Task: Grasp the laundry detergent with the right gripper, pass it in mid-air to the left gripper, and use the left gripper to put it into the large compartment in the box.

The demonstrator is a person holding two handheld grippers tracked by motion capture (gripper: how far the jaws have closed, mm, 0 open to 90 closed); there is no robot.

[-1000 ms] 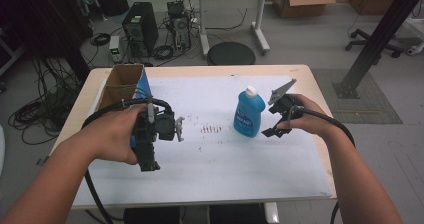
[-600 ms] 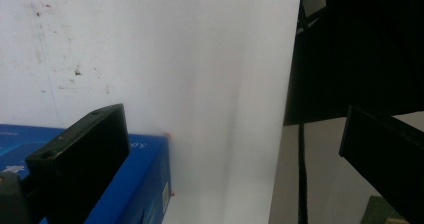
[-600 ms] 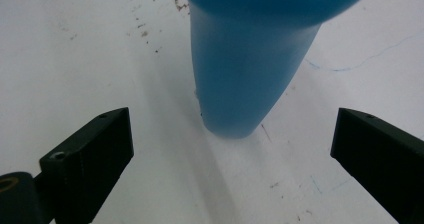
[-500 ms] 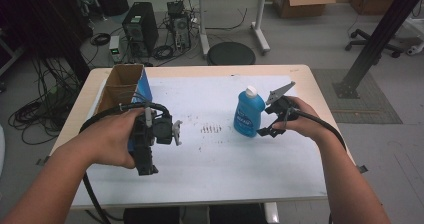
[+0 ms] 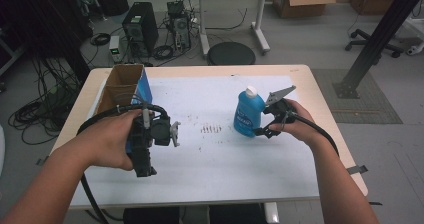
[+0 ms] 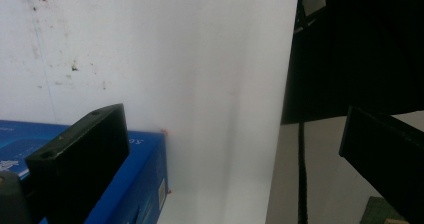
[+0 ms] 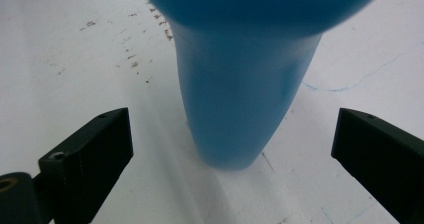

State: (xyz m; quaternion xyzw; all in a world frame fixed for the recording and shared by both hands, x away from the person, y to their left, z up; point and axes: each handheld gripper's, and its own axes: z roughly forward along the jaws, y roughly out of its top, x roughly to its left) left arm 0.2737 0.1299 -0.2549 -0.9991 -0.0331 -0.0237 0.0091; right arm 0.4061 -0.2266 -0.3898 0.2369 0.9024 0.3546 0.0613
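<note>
i'm holding my right gripper (image 5: 264,129) with its jaws spread wide on either side of the blue bottle (image 5: 248,113), not touching it. the bottle is standing upright on the white table (image 5: 215,159). my left gripper (image 5: 172,134) is hovering, jaws apart, beside the blue box (image 6: 145,184).

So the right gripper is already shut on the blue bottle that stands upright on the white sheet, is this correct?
Not quite. The right gripper is open: in the right gripper view its two jaws stand wide apart on either side of the blue bottle, touching neither side. The rest holds: the bottle stands upright on the white sheet.
</note>
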